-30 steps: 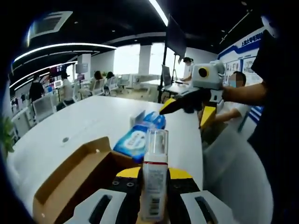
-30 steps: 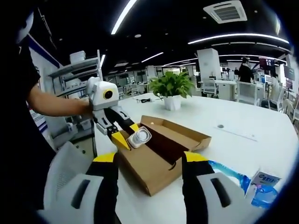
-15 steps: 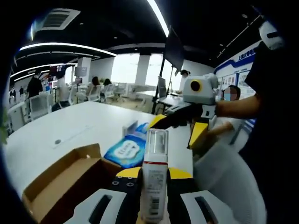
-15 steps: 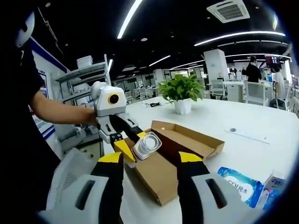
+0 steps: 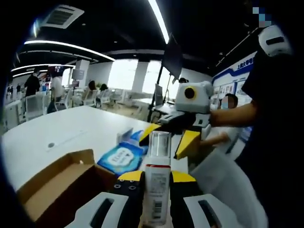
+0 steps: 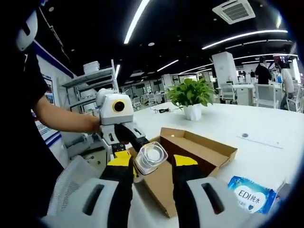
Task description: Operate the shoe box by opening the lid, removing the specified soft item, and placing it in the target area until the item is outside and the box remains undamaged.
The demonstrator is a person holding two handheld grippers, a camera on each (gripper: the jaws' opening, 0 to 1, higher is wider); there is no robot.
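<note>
- Bottle [image 5: 157,190] sits upright between the jaws of the left gripper [image 5: 156,183], which are closed on its white body; its long axis runs along the jaws, clear cap [image 5: 159,142] farthest from the hand.
- Seen from the right gripper view, that same bottle [image 6: 151,158] hangs above the near corner of the shoe box [image 6: 190,166], held clear of it by the left gripper [image 6: 137,159].
- Right gripper [image 6: 149,173] has its jaws apart and holds nothing; the bottle lies just ahead of them, in line with the gap. In the left gripper view this gripper [image 5: 168,137] shows just beyond the bottle's cap.
- Shoe box [image 5: 57,185] lies open on the white table [image 5: 57,130], its lid folded back [image 6: 209,142], toward the table's near edge.
- Blue tissue pack [image 5: 121,156] lies on the table just past the box; it looks like the soft item, not yet moved.
- Potted plant [image 6: 192,97] stands farther back on the table.
- Judgement: the left hand is occupied, so the free right gripper is the likelier one to reach next.
</note>
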